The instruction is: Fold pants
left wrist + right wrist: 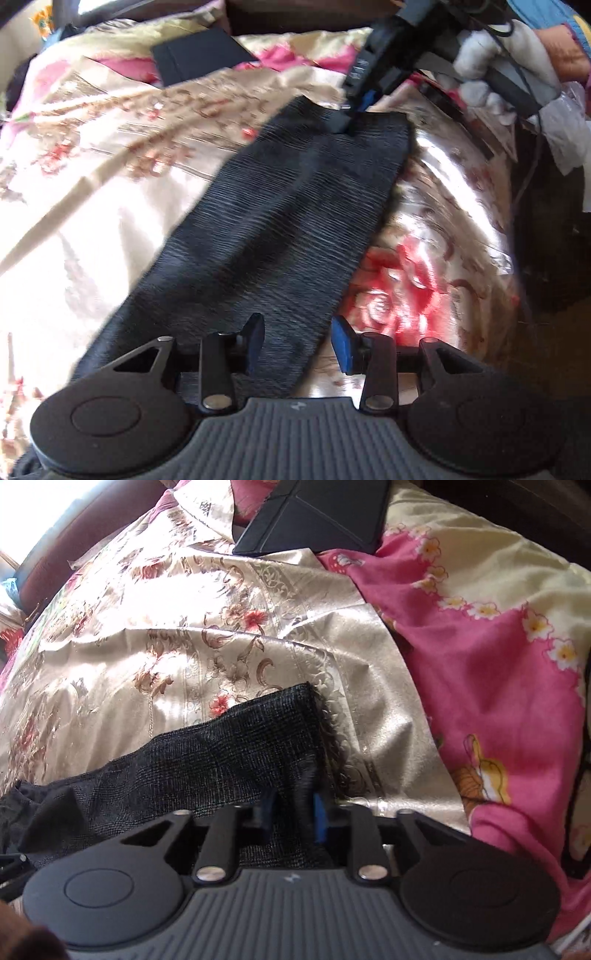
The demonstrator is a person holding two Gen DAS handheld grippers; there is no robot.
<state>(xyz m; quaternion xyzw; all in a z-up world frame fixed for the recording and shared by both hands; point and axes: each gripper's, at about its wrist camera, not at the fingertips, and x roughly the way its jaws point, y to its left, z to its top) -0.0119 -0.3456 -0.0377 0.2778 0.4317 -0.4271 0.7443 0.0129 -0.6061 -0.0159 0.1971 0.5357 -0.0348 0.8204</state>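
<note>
black case (314,517) beyond open bedspread (147,646)

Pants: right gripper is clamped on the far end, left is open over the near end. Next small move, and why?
Probably shut the left gripper on the pants: its fingers straddle the near edge, while the right gripper pinches the other end.

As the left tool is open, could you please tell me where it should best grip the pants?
Grip the pants at the near end's edge, between the left tool's open fingers, coming straight ahead along the bed. The strip lies flat there, and the right tool pinches the far end.
</note>
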